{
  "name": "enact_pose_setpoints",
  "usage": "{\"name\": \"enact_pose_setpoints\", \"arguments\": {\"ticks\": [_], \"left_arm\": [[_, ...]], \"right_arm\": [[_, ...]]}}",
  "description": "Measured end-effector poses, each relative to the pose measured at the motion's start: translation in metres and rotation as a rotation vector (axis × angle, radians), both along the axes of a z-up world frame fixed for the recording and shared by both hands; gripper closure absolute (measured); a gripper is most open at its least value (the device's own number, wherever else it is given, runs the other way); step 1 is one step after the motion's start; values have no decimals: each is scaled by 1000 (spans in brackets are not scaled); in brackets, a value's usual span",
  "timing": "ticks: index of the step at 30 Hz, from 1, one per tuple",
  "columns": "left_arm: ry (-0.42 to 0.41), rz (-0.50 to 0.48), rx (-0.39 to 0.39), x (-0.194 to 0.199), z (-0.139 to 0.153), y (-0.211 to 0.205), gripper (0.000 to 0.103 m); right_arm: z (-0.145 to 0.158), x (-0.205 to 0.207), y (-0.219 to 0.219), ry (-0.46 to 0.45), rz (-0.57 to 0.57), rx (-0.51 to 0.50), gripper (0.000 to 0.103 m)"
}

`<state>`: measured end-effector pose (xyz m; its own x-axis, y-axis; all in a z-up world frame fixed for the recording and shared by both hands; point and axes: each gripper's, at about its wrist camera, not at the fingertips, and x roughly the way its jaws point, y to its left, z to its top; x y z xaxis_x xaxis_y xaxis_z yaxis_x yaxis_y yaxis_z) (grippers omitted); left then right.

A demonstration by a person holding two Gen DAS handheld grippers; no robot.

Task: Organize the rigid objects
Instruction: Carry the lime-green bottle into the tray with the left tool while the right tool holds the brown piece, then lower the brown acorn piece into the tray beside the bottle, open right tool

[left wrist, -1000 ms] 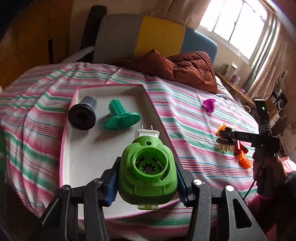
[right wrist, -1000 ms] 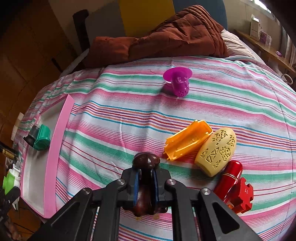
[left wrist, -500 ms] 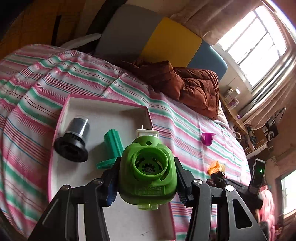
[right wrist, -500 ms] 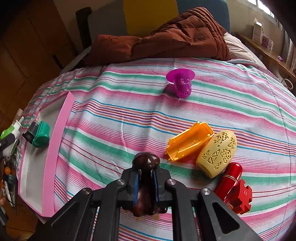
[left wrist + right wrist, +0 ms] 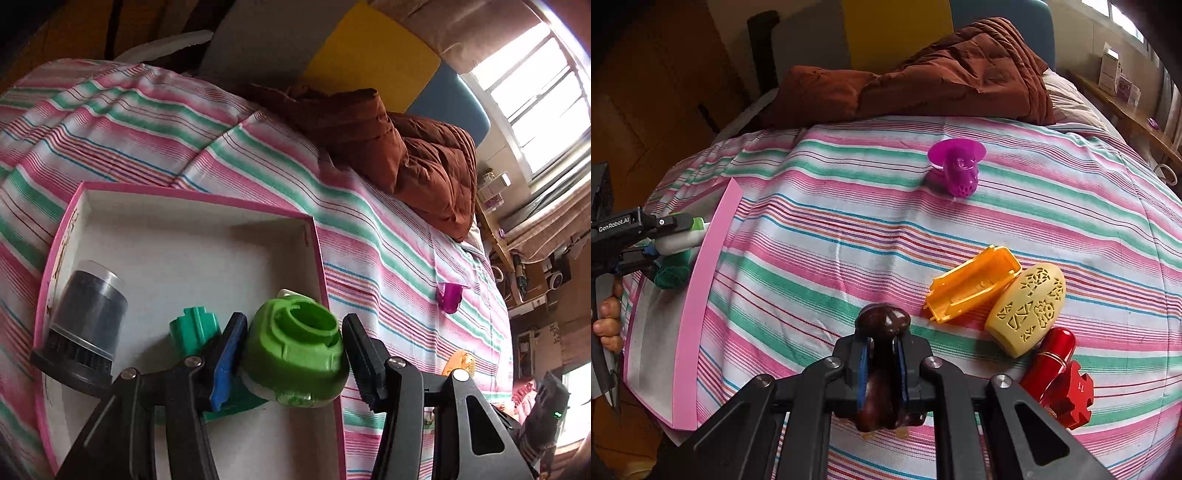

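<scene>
My left gripper (image 5: pixel 291 354) is open around a green plastic cap-like part (image 5: pixel 295 358), which rests in the white tray with a pink rim (image 5: pixel 195 258); gaps show beside both pads. A black cylinder (image 5: pixel 86 325) and a teal piece (image 5: pixel 194 328) lie in the tray to its left. My right gripper (image 5: pixel 882 354) is shut on a dark brown glossy object (image 5: pixel 882 325) above the striped bed. The left gripper also shows in the right wrist view (image 5: pixel 665 229) at the tray.
On the striped bedspread lie a purple strainer-like piece (image 5: pixel 956 166), an orange open case (image 5: pixel 971 284), a yellow perforated oval (image 5: pixel 1027 306), a red cylinder (image 5: pixel 1052 358) and a red cross-shaped piece (image 5: pixel 1075 395). A brown quilt (image 5: pixel 923 85) lies at the bed's head.
My left gripper lowered the green part into the tray beside the teal piece and its jaws have opened off it. The right gripper has barely moved.
</scene>
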<state>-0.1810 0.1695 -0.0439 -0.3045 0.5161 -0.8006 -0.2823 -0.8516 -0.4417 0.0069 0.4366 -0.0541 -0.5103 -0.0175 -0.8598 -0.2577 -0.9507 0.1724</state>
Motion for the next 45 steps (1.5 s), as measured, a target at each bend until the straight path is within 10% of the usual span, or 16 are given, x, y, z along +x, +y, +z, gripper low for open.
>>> {"name": "enact_pose_setpoints", "arguments": {"ticks": [9, 17, 45], "left_arm": [[125, 32, 6, 30, 33, -33, 35], [310, -9, -197, 101, 43, -61, 30], [361, 72, -213, 158, 40, -119, 29]], "right_arm": [[1, -1, -1, -1, 3, 10, 92], [0, -3, -8, 0, 23, 56, 92], [51, -3, -103, 153, 171, -38, 92]]}}
